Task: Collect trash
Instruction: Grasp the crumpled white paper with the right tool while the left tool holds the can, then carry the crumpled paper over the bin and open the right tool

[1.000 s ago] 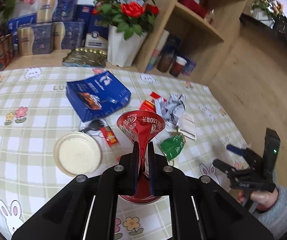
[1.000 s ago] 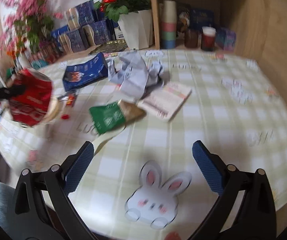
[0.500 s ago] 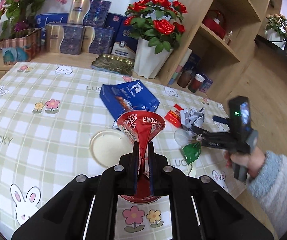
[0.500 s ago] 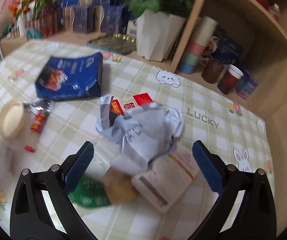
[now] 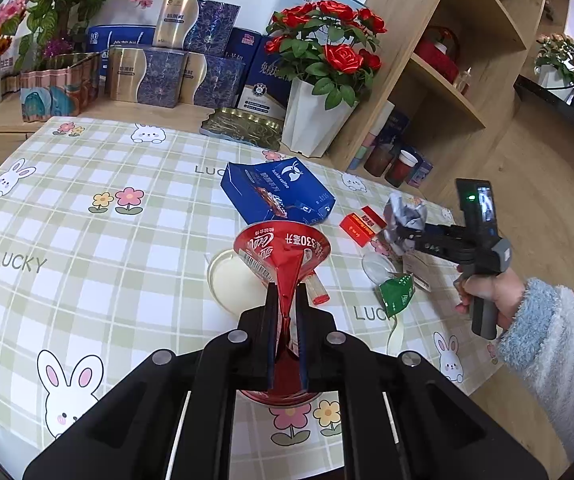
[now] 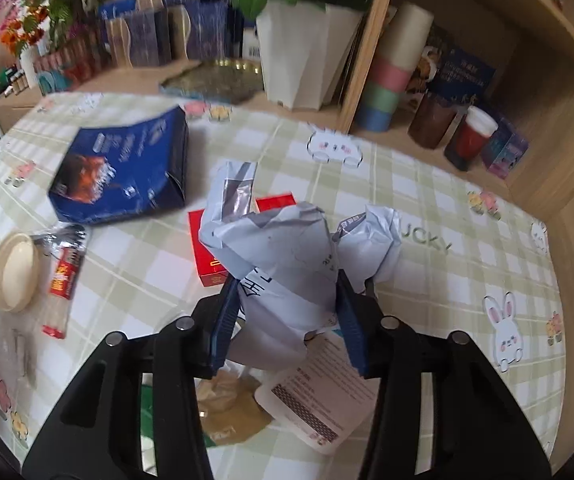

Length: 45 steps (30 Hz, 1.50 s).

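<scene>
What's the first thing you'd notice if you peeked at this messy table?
Right up front, the left gripper pinches a squashed red cup over the bunny tablecloth. Off to the right, the right gripper has just closed its jaws around a crumpled grey bag. Behind them, bright red roses stand in a white pot.

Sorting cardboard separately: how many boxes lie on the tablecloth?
2: the blue coffee box near the far edge, and the small red box partly under the crumpled grey bag. More may be hidden.
</scene>
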Each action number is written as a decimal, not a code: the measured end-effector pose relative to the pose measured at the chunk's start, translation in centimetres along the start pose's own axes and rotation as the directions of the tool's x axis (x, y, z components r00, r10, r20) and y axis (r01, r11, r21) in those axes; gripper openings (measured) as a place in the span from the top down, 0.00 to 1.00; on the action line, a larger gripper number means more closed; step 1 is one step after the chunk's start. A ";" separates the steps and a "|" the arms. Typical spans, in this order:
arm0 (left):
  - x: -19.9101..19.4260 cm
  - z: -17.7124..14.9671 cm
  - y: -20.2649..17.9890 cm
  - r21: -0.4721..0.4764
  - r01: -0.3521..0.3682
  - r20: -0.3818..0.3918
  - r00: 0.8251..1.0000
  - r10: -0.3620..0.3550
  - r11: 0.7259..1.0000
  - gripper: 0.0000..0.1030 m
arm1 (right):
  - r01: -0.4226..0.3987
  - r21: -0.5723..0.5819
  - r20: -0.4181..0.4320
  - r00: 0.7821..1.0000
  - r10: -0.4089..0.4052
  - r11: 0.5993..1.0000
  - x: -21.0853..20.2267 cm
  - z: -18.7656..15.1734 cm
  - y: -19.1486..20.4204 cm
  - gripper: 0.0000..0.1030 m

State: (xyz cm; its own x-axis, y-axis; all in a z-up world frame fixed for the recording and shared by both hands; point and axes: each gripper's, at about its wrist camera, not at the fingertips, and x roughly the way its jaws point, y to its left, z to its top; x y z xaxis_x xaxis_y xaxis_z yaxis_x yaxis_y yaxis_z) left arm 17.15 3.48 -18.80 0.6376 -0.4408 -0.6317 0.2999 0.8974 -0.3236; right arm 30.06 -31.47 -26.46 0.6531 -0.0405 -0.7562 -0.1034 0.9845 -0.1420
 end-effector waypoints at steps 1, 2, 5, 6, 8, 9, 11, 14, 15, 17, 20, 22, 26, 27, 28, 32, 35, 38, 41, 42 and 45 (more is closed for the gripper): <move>-0.2 -0.1 -0.1 -0.002 0.003 0.002 1.000 -0.003 1.000 0.92 | 0.000 0.001 0.015 1.000 0.000 1.000 -0.6 0.0 -0.1 0.54; -0.3 -0.2 -0.2 -0.001 0.006 0.003 1.000 -0.006 1.000 0.92 | -0.002 0.005 0.032 0.999 0.002 1.000 -1.3 -0.1 -0.1 0.54; -0.7 -0.5 -0.7 0.011 0.008 0.010 1.000 -0.008 1.000 0.92 | -0.012 0.025 0.076 0.997 0.011 1.000 -3.6 -0.3 -0.3 0.54; -0.9 -0.6 -0.9 0.016 0.009 0.011 1.000 -0.009 1.000 0.92 | -0.020 0.029 0.086 0.996 0.018 0.999 -4.2 -0.4 -0.4 0.54; -1.3 -0.8 -1.4 0.026 0.012 0.013 1.000 -0.012 1.000 0.92 | -0.038 0.039 0.112 0.993 0.033 0.999 -6.0 -0.8 -0.3 0.54; -1.4 -0.9 -1.6 0.030 0.014 0.014 1.000 -0.015 0.999 0.92 | -0.048 0.041 0.125 0.991 0.043 0.998 -6.9 -1.0 -0.2 0.54; -2.1 -1.1 -2.2 0.047 0.020 0.017 1.000 -0.021 0.999 0.92 | -0.064 0.042 0.151 0.987 0.057 0.997 -8.6 -1.4 0.0 0.54; -3.1 -1.5 -3.2 0.073 0.026 0.022 0.999 -0.027 0.997 0.92 | -0.088 0.034 0.183 0.980 0.081 0.996 -11.4 -2.2 0.5 0.54; -3.5 -1.6 -3.5 0.081 0.028 0.025 0.999 -0.030 0.996 0.92 | -0.095 0.032 0.191 0.978 0.087 0.995 -12.2 -2.4 0.7 0.54; -4.2 -2.0 -4.2 0.094 0.035 0.029 0.999 -0.038 0.995 0.92 | -0.107 0.029 0.206 0.974 0.099 0.994 -13.9 -3.2 1.1 0.54; -5.3 -2.8 -5.1 0.109 0.047 0.031 0.998 -0.051 0.993 0.92 | -0.134 0.023 0.222 0.967 0.125 0.991 -16.1 -4.5 1.6 0.54; -6.1 -3.4 -5.7 0.120 0.052 0.031 0.998 -0.056 0.991 0.92 | -0.146 0.014 0.228 0.964 0.139 0.989 -17.4 -5.4 2.2 0.54; -7.2 -4.7 -6.4 0.130 0.063 0.024 0.998 -0.066 0.990 0.92 | -0.182 0.000 0.241 0.954 0.176 0.983 -20.2 -7.9 3.4 0.54; -7.5 -5.0 -6.5 0.133 0.064 0.022 0.997 -0.068 0.989 0.92 | -0.187 -0.001 0.243 0.953 0.181 0.982 -20.6 -8.3 3.7 0.54; -7.7 -5.4 -6.7 0.136 0.066 0.021 0.997 -0.069 0.989 0.92 | -0.196 -0.002 0.244 0.951 0.191 0.981 -21.2 -9.0 4.0 0.54; -8.9 -6.8 -7.2 0.145 0.069 0.018 0.997 -0.073 0.987 0.92 | -0.217 -0.012 0.241 0.947 0.213 0.976 -22.7 -11.3 5.1 0.54; -9.6 -7.7 -7.4 0.149 0.068 0.017 0.997 -0.071 0.987 0.92 | -0.243 -0.009 0.238 0.942 0.238 0.970 -23.8 -13.2 5.9 0.54; -10.5 -8.7 -7.5 0.155 0.063 0.019 0.998 -0.067 0.986 0.92 | -0.266 -0.010 0.237 0.936 0.261 0.964 -24.7 -14.9 6.9 0.54; -11.4 -9.5 -7.5 0.155 0.058 0.019 0.998 -0.062 0.986 0.92 | -0.293 -0.017 0.223 0.931 0.289 0.956 -25.2 -16.8 8.2 0.54; -11.7 -9.8 -7.4 0.153 0.056 0.021 0.998 -0.059 0.987 0.92 | -0.301 -0.020 0.217 0.930 0.298 0.953 -25.2 -17.3 8.5 0.54; -12.6 -10.5 -7.1 0.148 0.045 0.024 0.999 -0.049 0.988 0.92 | -0.340 -0.033 0.177 0.924 0.340 0.940 -24.9 -19.5 10.3 0.54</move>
State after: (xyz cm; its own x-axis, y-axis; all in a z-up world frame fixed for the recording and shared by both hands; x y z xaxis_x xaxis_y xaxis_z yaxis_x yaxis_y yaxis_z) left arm -0.43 2.48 -15.97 0.6387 -0.4839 -0.5983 0.4302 0.8692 -0.2438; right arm -1.90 -23.65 -21.50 0.7005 0.3279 -0.6339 -0.3438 0.9334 0.1028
